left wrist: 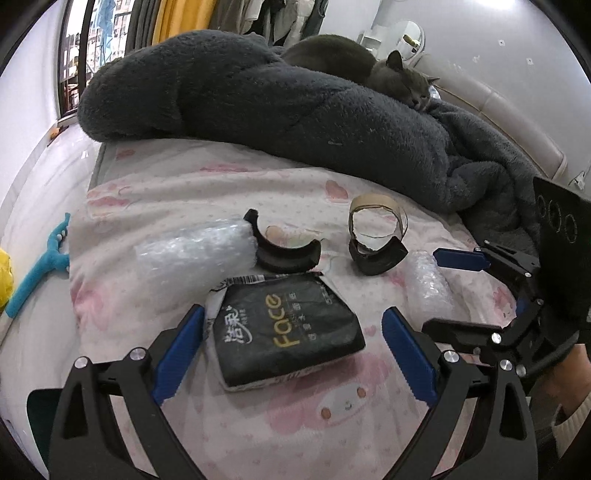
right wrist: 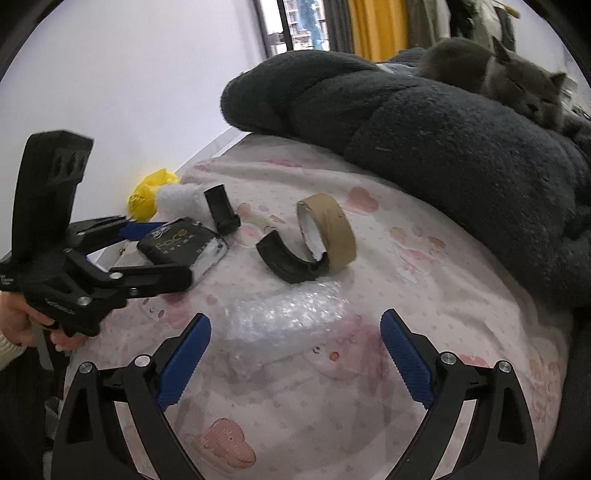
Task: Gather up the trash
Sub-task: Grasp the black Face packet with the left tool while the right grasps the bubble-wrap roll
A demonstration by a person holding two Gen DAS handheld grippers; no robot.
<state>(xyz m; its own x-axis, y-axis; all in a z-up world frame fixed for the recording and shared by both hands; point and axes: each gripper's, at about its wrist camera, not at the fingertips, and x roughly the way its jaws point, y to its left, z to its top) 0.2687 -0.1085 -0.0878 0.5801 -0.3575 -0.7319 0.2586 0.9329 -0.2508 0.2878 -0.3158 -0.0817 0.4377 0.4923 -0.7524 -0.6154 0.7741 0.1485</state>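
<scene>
Nothing looks collected yet: every scrap lies loose on the bed (left wrist: 177, 192). The left claw (left wrist: 293, 354), jaws apart and empty, straddles the black tissue pack (left wrist: 288, 328) at its 12 o'clock; the right claw (right wrist: 295, 358), also spread, has bubble wrap (right wrist: 284, 317) at 12 o'clock

You are working in a home bedroom. Identify it by the bed (left wrist: 229, 184) with its pink cartoon-print sheet, the dark fleece blanket (left wrist: 280, 110) heaped along the far edge, and a grey cat (left wrist: 402, 79) lying on that blanket. Clothes (left wrist: 258, 14) hang beside a window (left wrist: 92, 48) behind the bed.
</scene>
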